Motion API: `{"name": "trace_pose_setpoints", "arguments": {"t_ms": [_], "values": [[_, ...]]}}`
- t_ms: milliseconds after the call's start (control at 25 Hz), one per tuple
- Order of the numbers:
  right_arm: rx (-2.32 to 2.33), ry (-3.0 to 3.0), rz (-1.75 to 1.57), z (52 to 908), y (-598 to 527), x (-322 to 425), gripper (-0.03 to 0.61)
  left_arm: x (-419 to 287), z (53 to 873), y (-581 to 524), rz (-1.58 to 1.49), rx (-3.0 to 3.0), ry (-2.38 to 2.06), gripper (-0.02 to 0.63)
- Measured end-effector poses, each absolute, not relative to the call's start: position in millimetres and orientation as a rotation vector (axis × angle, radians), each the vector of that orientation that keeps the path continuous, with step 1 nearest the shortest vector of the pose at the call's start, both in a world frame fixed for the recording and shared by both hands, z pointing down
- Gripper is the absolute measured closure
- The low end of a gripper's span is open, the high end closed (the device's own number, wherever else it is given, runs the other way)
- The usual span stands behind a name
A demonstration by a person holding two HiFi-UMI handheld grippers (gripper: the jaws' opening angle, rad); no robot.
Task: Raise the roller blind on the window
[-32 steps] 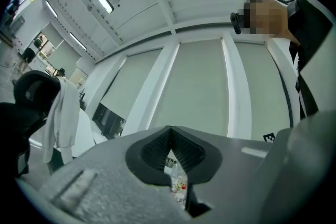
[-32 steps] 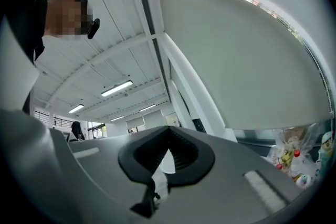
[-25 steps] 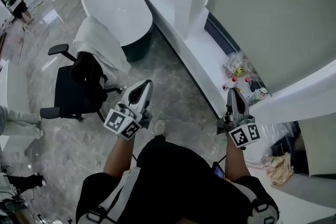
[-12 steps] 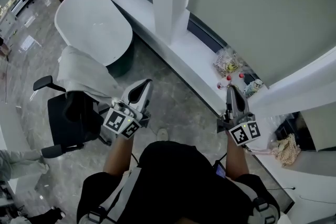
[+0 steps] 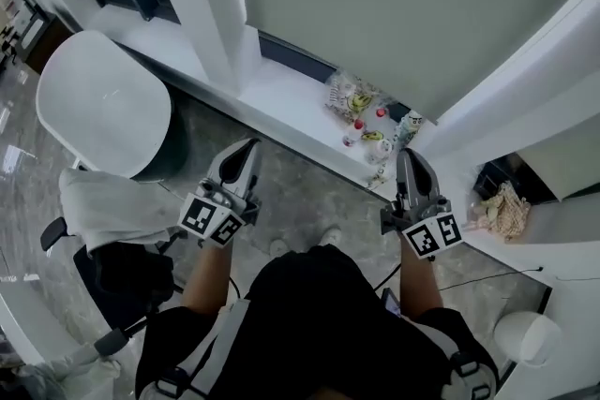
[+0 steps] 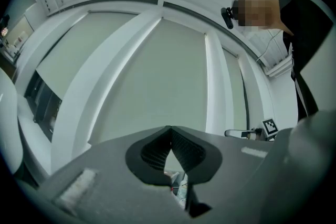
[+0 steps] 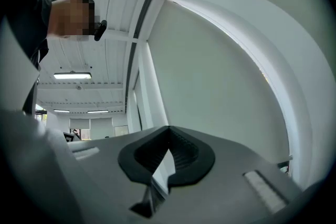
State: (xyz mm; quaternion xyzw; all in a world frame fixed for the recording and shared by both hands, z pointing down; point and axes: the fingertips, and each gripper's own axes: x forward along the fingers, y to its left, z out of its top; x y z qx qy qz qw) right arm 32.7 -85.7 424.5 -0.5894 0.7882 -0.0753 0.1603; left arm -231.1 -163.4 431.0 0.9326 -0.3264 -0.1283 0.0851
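Observation:
The roller blind [image 5: 394, 5] hangs lowered as a pale grey-green sheet over the window ahead of me. It fills the left gripper view [image 6: 157, 76] and the right gripper view [image 7: 210, 86]. My left gripper [image 5: 246, 149] points at the sill below the blind, jaws shut and empty [image 6: 169, 131]. My right gripper [image 5: 409, 156] is held level with it further right, also shut with nothing between its jaws [image 7: 168, 131]. Both are short of the blind and touch nothing. I cannot make out a pull cord.
A white window sill [image 5: 281, 103] carries snack bags and small bottles [image 5: 361, 112]. A white pillar [image 5: 202, 5] stands left of the blind. A white tub [image 5: 98, 103] and a black office chair [image 5: 122, 272] with a white cloth [image 5: 108, 211] sit at the left.
The view has swung round to face the window. Both grippers moved with it, so they now point at the sill under the blind. Tub and chair slid off to the left.

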Motion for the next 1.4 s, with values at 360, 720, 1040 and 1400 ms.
{"name": "trace_pose_setpoints", "arguments": {"t_ms": [360,720,1040,1400], "values": [[-1.781,2.102,-0.18,426,-97,130,0.577,-96,419,-202,-0.344,2.886,-0.684,0.612],[-1.82,2.034,-0.134,419,-82,177,0.577,21,422,-205,-0.316,2.932,-0.413,0.612],[-1.98,1.925,-0.03,406,-75,202,0.577,88,413,-212,-0.344,2.951,-0.096,0.612],[-2.143,1.73,0.059,395,-60,205,0.576,155,411,-207,-0.236,2.978,0.329,0.612]]}}
